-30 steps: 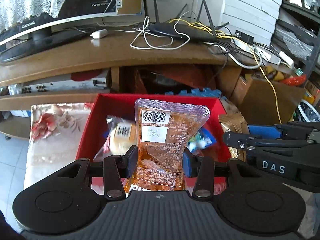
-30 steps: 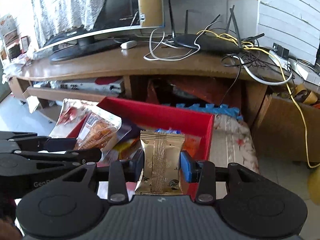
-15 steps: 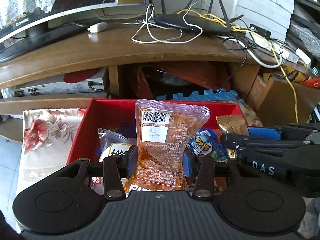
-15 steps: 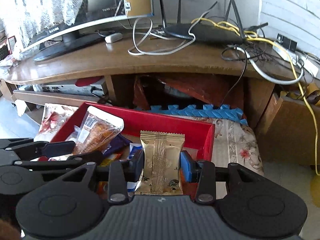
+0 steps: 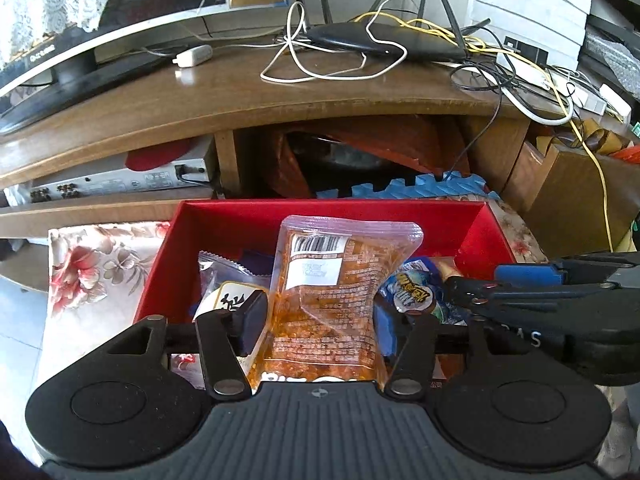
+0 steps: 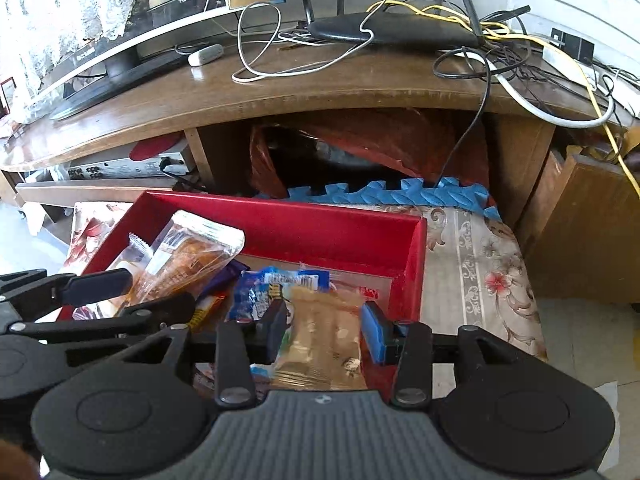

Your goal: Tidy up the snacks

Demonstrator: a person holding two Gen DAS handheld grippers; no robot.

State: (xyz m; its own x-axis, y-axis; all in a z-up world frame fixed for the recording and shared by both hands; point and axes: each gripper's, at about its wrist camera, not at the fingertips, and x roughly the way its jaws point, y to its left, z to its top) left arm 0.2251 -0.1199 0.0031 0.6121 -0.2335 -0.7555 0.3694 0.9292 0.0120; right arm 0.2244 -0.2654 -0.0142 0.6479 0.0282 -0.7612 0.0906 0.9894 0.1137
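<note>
- Orange pouch (image 5: 326, 304) stands upright between the left gripper (image 5: 316, 322) pads, over the red box (image 5: 320, 216). The jaws have just been opening; there's a gap at the left pad, so it looks let go.
- Gold packet (image 6: 322, 340) sits blurred between the right gripper (image 6: 324, 334) pads, low in the box's right end; can't tell if they're pinching it.
- More snacks (image 6: 276, 290) lie in the box.
- Box rests on a floral cloth (image 6: 476, 272) before a wooden desk (image 5: 280, 92).
</note>
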